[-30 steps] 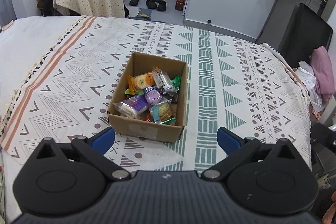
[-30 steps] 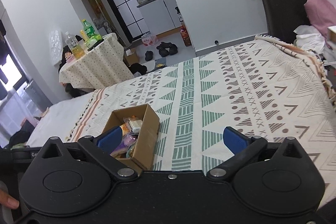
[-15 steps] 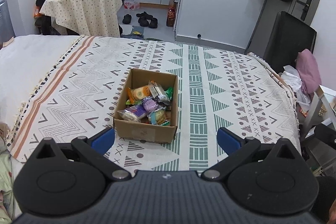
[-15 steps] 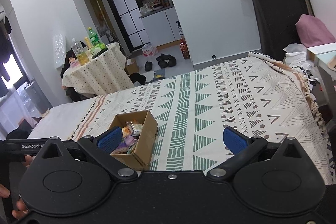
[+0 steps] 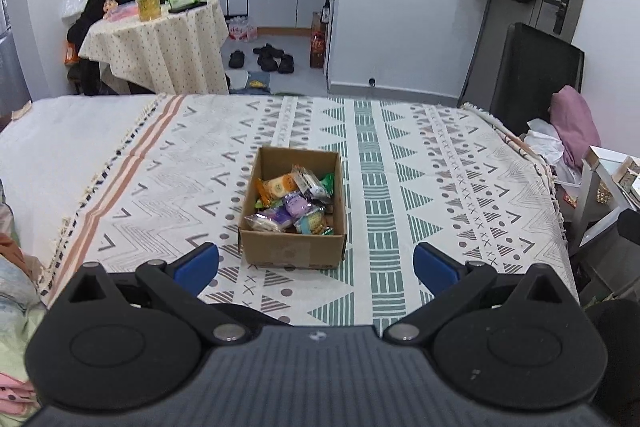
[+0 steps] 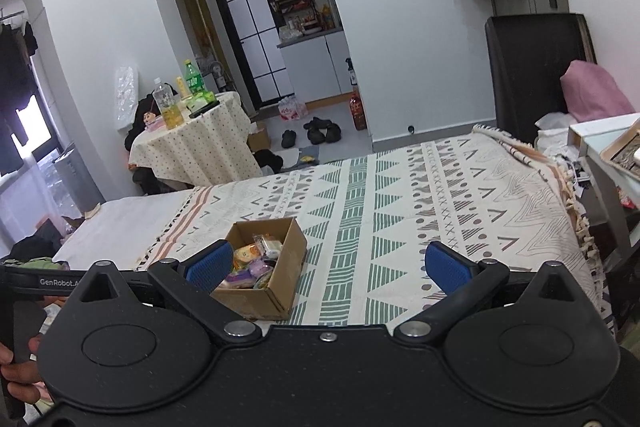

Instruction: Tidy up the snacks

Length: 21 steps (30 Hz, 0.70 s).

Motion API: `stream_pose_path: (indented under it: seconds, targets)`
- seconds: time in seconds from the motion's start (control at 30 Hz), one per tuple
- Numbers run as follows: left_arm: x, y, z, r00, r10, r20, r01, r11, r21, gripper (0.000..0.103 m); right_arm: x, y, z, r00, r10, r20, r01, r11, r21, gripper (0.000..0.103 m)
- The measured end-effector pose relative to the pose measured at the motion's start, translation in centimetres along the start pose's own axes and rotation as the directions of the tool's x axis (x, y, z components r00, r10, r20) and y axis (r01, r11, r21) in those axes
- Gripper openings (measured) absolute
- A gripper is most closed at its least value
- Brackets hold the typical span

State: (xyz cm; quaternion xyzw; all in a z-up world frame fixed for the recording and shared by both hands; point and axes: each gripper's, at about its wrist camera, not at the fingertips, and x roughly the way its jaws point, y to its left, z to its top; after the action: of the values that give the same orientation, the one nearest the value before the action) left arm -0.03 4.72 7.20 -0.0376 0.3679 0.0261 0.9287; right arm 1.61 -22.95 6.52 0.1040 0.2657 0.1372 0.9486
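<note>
Snacks all sit piled in the box on the bed, nothing loose outside, so task looks done; left tongs and right tongs both spread apart, empty.

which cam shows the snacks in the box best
Left wrist view: it looks down into the open cardboard box, snack packets unobstructed. In the right wrist view the right hand-held gripper's blue finger pad and the box wall hide some.
</note>
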Motion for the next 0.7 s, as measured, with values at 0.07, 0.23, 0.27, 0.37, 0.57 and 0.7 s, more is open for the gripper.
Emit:
stream_pose_path:
  seconds: [0.07,0.23,0.27,0.37,0.57,0.7]
  targets:
    - [-0.8,0.1,-0.2,1.000,-0.004,0.014,0.004,1.000,0.005,0.103,-0.6,0.2,-0.1,1.000,-0.002,0.008,0.002,1.000,-0.001,0.103]
    - [-2.3,0.7,-0.8,0.999,-0.004,0.043,0.004,1.000,0.010,0.103,-1.6,0.7,-0.5,1.000,-0.011,0.011,0.012,1.000,-0.003,0.103]
    - [-2.4,0.9,-0.9,0.999,-0.011,0.041,0.010,1.000,0.006,0.103,-1.7,0.8,-0.6,1.000,-0.014,0.012,0.014,1.000,-0.002,0.103]
    - [-2.9,1.4,-1.4,0.999,-0.003,0.050,0.002,1.000,0.009,0.103,-2.2,1.1,-1.0,1.000,-0.019,0.018,0.019,1.000,-0.001,0.103]
    - [-3.1,2.4,-2.5,0.999,0.007,0.041,-0.008,1.000,0.022,0.103,-2.6,1.2,-1.9,1.000,-0.027,0.006,0.027,1.000,0.001,0.103]
    - [-2.9,2.5,-3.1,0.999,0.011,0.034,-0.012,0.999,0.032,0.103,-2.2,1.6,-2.4,0.999,-0.028,-0.017,0.028,1.000,-0.012,0.103]
